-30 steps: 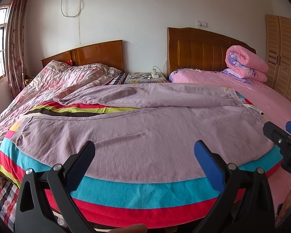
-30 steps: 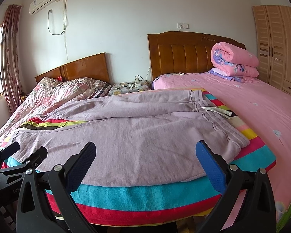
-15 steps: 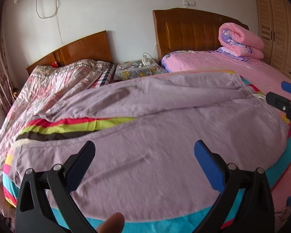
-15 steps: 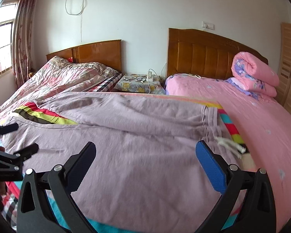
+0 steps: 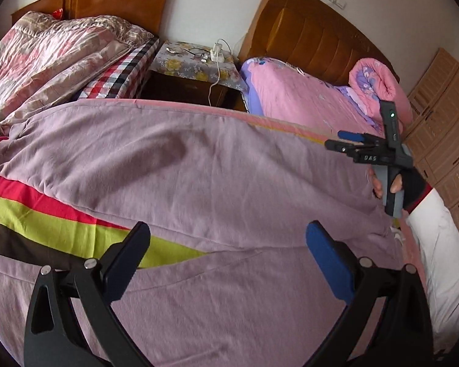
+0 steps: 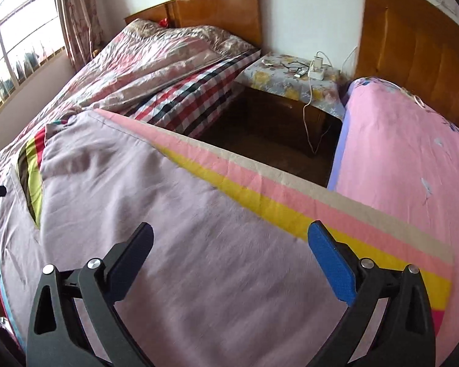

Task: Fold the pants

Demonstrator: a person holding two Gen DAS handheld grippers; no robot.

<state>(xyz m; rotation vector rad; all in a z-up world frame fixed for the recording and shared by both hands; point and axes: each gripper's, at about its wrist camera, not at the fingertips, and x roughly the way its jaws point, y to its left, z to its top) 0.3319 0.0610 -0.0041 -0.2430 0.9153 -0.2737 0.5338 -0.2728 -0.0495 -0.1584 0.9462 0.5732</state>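
With the pants (image 5: 217,168) spread flat on the striped blanket (image 6: 336,214), both grippers, left (image 5: 226,244) wide and empty, right (image 6: 229,244) closing on nothing, should each pinch 1 far-leg edge cleanly.

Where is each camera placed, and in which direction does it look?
Left wrist: on the left tongs, looking down over the pants; the right tongs and hand show.
Right wrist: on the right tongs, closing with nothing between, over the pants.
Shared: pants, nightstand.
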